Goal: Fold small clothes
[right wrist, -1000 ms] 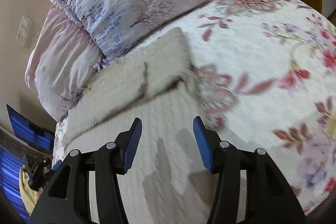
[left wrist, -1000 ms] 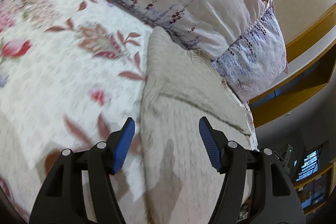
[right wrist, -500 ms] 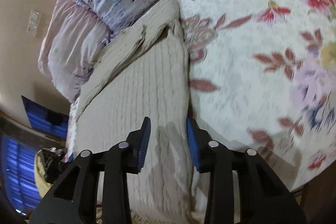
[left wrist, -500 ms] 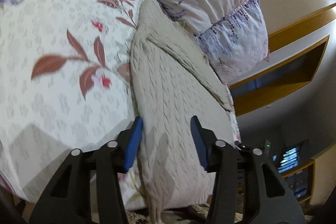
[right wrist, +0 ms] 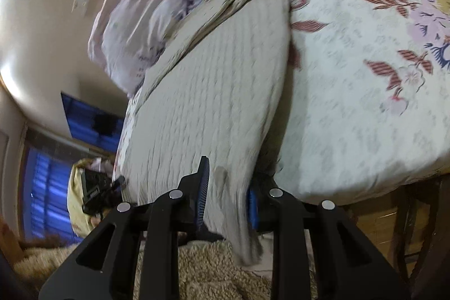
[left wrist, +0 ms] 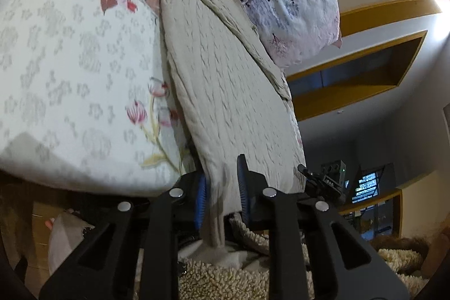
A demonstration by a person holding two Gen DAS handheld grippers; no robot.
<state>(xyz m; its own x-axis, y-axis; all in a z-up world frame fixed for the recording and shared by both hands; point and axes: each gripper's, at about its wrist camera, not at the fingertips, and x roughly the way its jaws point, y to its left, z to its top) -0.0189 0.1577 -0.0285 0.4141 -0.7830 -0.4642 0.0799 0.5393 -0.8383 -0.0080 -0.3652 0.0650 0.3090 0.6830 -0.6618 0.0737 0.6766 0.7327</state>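
A beige cable-knit garment (left wrist: 225,75) lies lengthwise on the floral bed sheet (left wrist: 70,61), and its near end hangs over the bed's edge. My left gripper (left wrist: 222,193) is at that hanging end, on the garment's left corner. Its jaws are closing, with the fabric bunched between the blue pads and touching both. In the right wrist view the same garment (right wrist: 211,89) runs up the sheet (right wrist: 365,103). My right gripper (right wrist: 227,196) is on the right corner of the hem, its jaws closing with the knit pinched between the pads.
Pale floral pillows (left wrist: 295,4) (right wrist: 146,13) lie at the garment's far end. A shaggy cream rug (left wrist: 225,280) (right wrist: 211,272) covers the floor below the bed's edge. A yellow wall shelf (left wrist: 351,92) is to the right, and a blue-lit window (right wrist: 47,187) to the left.
Both grippers drew back from over the garment's middle to its near hem at the bed's edge and tilted lower. Their jaws narrowed from wide apart to pinching the fabric.
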